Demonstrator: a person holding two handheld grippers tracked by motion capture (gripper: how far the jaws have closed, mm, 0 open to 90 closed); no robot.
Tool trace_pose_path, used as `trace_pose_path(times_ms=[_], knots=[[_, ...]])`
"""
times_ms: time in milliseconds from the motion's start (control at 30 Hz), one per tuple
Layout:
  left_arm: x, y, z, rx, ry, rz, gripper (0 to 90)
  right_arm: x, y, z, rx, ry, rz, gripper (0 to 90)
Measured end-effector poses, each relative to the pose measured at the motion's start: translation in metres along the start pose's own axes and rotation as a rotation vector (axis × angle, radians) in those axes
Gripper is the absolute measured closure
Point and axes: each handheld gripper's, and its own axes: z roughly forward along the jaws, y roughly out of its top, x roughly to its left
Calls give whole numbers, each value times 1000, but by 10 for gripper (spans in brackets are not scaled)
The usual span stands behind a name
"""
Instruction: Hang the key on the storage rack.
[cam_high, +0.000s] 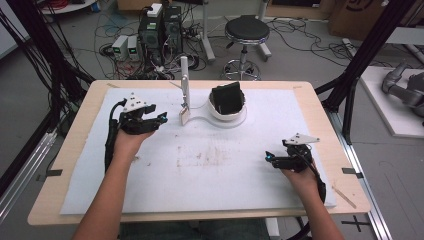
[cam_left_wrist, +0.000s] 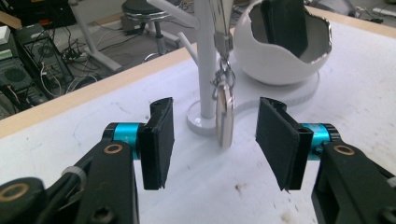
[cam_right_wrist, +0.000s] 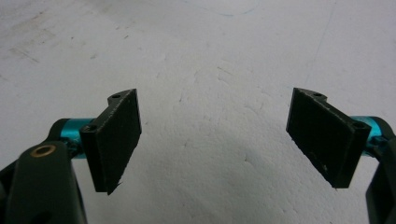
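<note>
A white stand (cam_high: 184, 80) rises from a flat white base, and a small pale tag (cam_high: 185, 117) hangs from it on a metal chain. The same base carries a white bowl (cam_high: 227, 114) with a black flat object (cam_high: 227, 97) standing in it. My left gripper (cam_high: 161, 120) is just left of the tag, pointing at it. In the left gripper view the tag (cam_left_wrist: 225, 119) hangs in front of the post (cam_left_wrist: 207, 70), a little beyond my open left gripper (cam_left_wrist: 219, 140), and touches neither pad. My right gripper (cam_high: 270, 157) rests at the right of the white mat. It stands open (cam_right_wrist: 215, 140) over bare mat.
The white mat (cam_high: 210, 165) covers most of the wooden table (cam_high: 75, 150) and has brown stains near its middle. A black stool (cam_high: 246, 32), computer boxes and cables are on the floor beyond the far edge. Black frame posts stand at both sides.
</note>
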Motion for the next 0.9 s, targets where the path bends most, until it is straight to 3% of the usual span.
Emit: trace_pose_path(times_ms=[333, 533, 633, 733, 900], knots=[[-7, -14, -22, 9, -24, 5, 382, 0, 0, 2, 5, -2, -6, 182], [-8, -29, -24, 31, -63, -13, 330, 1, 2, 2, -1, 2, -13, 182], [-6, -32, -23, 70, -72, -6, 296, 1, 2, 3, -1, 6, -17, 182], [-1, -33, -24, 61, -84, -17, 270, 1, 2, 3, 0, 6, -14, 182], [10, -38, -27, 52, -65, -35, 248, 0, 1, 5, 12, 3, -12, 182]])
